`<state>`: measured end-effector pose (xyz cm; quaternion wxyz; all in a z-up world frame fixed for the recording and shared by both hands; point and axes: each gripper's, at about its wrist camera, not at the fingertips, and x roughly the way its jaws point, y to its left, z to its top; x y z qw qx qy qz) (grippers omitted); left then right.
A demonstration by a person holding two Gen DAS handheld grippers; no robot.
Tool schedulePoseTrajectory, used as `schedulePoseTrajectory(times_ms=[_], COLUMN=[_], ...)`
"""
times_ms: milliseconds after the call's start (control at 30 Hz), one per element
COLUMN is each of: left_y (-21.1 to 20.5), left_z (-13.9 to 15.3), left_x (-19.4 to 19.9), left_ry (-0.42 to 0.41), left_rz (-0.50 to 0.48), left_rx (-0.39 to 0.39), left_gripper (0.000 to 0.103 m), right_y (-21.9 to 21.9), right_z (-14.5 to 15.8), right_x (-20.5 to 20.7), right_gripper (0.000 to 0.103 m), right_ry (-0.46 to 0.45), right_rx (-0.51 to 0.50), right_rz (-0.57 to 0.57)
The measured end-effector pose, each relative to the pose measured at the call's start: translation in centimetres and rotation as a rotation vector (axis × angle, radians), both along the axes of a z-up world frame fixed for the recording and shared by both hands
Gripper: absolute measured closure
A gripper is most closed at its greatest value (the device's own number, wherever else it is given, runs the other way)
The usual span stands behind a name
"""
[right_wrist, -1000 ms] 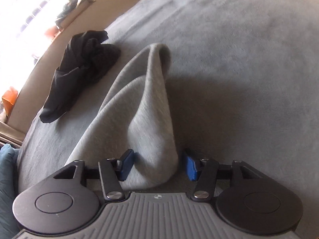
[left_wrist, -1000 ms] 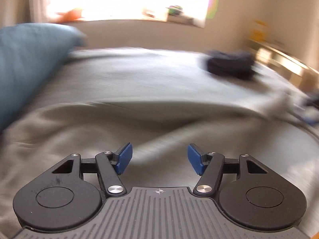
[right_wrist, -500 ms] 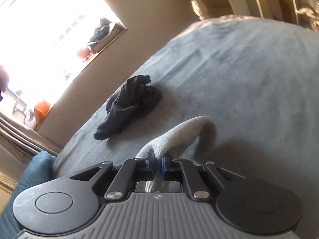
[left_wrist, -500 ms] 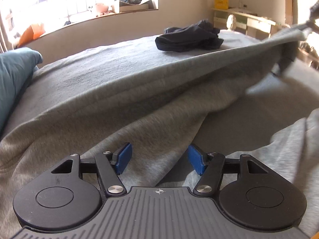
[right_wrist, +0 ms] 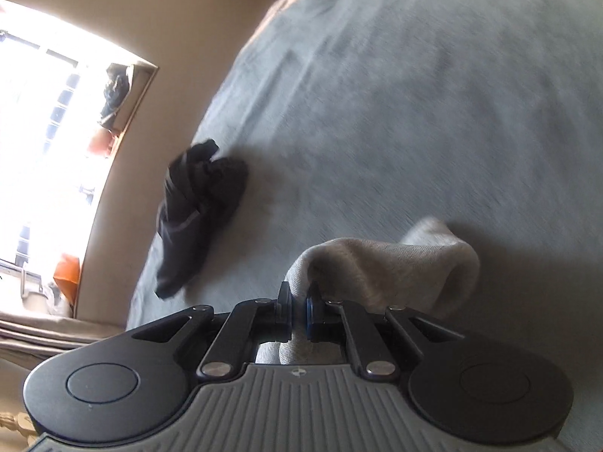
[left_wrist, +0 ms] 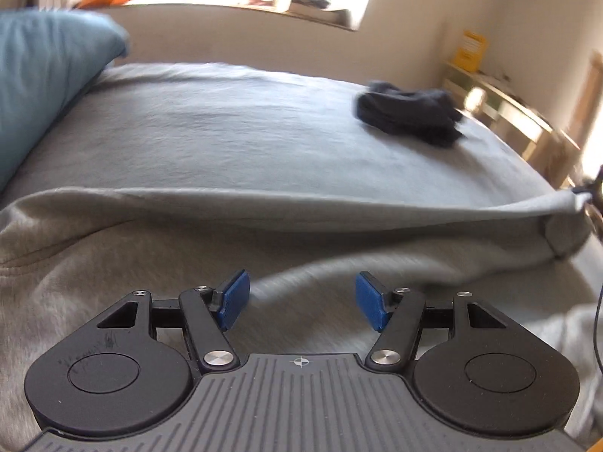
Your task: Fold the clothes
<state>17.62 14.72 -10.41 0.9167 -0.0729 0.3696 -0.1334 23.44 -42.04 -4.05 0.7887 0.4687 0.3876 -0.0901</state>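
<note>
Across the near edge of the bed [left_wrist: 264,139] lay a grey garment [left_wrist: 94,263], spread wide and not yet in any tidy fold; its upper edge ran as a raised ridge from the left side to the right, where one corner was lifted clear of the bed; the right gripper [right_wrist: 298,310] had its tongs pressed together on that corner, a loop of grey cloth [right_wrist: 395,263] bulging past the pads; the left gripper [left_wrist: 301,299] hung just over the garment's near part with its tongs spread and nothing between them; a dark garment [left_wrist: 409,116] sat in a crumpled heap well apart, toward the far right corner of the bed, and whether it was bundled on purpose or waiting its turn I could not tell; a blue pillow [left_wrist: 45,86] lay at the far left edge; by my judgement the grey piece was mid-fold, one corner being carried while the rest stayed loose and rumpled, so the flattening and the final folds looked to be left; blur in both views kept finer creases from being read.
</note>
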Motion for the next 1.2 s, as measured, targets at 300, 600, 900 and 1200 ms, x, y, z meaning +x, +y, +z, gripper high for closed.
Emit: schedulePoseTrajectory(times_ms=[300,600,900,1200], left_y=[2.2,2.2,-0.7,-5.6], left_z=[-2.1,-2.1,-0.6,-1.2], left_x=[5.9,4.7,2.1,0.3], left_ry=[0.021,-0.046,-0.112,-0.127], left_rz=[0.201,0.288,0.184,0.054], left_rx=[0.063,0.058,0.071,0.166], left_gripper=[0.040,0.040,0.040,0.040], right_y=[1.9,2.9,4.3,14.8], right_z=[-4.5,-4.1,-4.0,-7.9], right_x=[12.1,8.6,3.0,4.6], right_gripper=[0.084,0.063,0.057,0.053], right_ry=[-0.017,-0.099,0.030,-0.063], right_rx=[0.001,-0.217,-0.602,-1.142], right_rz=[-0.002,0.032,0.320,0.789])
